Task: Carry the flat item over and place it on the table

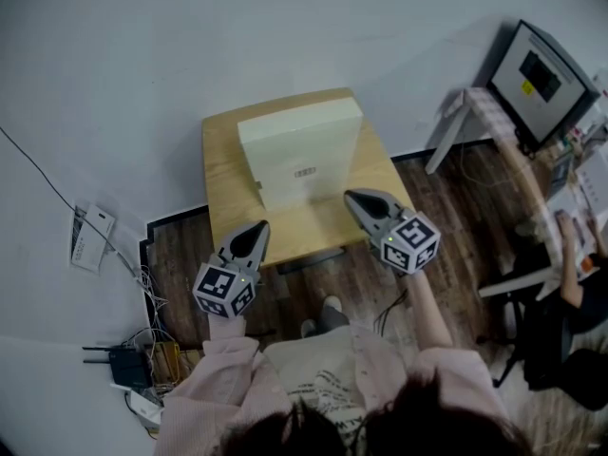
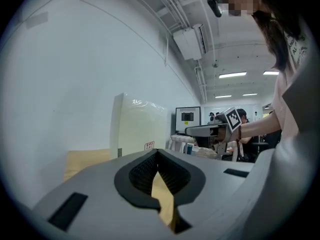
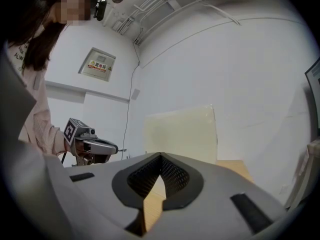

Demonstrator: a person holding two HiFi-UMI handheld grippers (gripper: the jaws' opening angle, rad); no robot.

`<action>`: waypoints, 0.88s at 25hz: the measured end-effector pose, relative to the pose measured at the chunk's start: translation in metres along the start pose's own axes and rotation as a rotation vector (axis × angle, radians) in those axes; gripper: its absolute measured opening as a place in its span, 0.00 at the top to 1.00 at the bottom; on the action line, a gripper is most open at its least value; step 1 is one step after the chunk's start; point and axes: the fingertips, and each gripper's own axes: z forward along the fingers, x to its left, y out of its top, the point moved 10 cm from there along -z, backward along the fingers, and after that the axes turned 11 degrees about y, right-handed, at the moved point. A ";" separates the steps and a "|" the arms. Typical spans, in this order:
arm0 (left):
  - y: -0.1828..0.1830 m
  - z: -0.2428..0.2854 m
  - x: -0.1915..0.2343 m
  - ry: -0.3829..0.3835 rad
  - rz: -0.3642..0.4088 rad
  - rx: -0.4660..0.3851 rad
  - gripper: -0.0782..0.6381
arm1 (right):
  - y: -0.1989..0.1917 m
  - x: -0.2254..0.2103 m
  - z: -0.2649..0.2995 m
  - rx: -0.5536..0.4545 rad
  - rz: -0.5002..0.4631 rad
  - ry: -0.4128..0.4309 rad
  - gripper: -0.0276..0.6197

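Flat item (image 1: 302,155) sits in neither claw. The left gripper (image 2: 156,151) has its jaws closed together at the tips with nothing clamped. Only tan tabletop shows through the slit below its black ribbed pads (image 2: 140,171). The right gripper (image 3: 160,155) is the same: jaws drawn together and empty, with grey moulded shells around cross-hatched black pads. Both hover over the near part of the small wooden table (image 1: 223,160), one at each front corner. Ahead of them the item, a pale cream rectangular slab, stands upright on the tabletop, apart from both sets of tips. It seems to be wrapped in clear film, judging by a glint along its top edge. A small label (image 1: 305,172) is on its face, the print too small to read.
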 end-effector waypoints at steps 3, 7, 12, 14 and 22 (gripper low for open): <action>0.002 -0.001 -0.002 -0.005 0.007 -0.008 0.90 | 0.003 0.003 0.002 -0.004 -0.012 0.012 0.96; 0.006 -0.003 -0.005 0.001 0.000 -0.017 0.90 | 0.005 0.005 0.003 -0.002 -0.005 0.025 0.96; 0.011 0.003 -0.013 -0.004 -0.010 -0.023 0.90 | 0.006 0.004 0.004 -0.005 0.018 0.060 0.96; 0.010 0.005 -0.016 -0.003 -0.021 -0.025 0.90 | 0.006 0.005 0.004 -0.002 0.022 0.078 0.96; 0.007 0.008 -0.028 -0.003 -0.024 -0.013 0.90 | 0.002 0.006 0.004 0.012 0.039 0.128 0.96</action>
